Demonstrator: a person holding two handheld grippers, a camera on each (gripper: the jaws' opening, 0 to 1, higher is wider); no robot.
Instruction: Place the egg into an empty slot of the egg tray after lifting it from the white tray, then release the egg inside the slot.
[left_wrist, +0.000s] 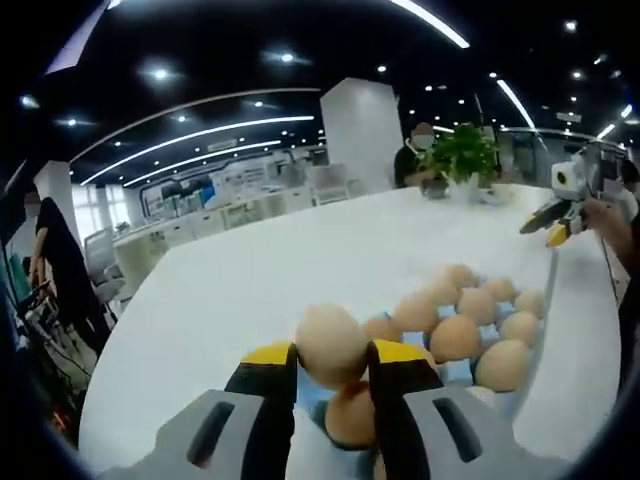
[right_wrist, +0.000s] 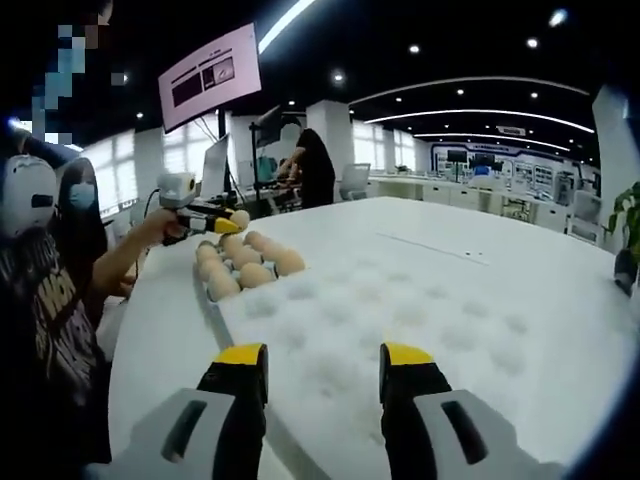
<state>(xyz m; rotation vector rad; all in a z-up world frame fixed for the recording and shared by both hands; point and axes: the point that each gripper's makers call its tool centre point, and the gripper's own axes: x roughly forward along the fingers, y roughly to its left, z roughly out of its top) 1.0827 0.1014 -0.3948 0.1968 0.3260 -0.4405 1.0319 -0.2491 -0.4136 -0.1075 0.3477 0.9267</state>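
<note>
The left gripper (left_wrist: 331, 372) squeezes the egg (left_wrist: 331, 345) above the egg tray (left_wrist: 462, 372), at 6 o'clock. Dropping it in a slot is left. The right gripper (right_wrist: 323, 372) is open, holding nothing

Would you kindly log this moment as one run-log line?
left gripper: shut on egg, above egg tray | right gripper: open, over white tray | egg not yet released
</note>
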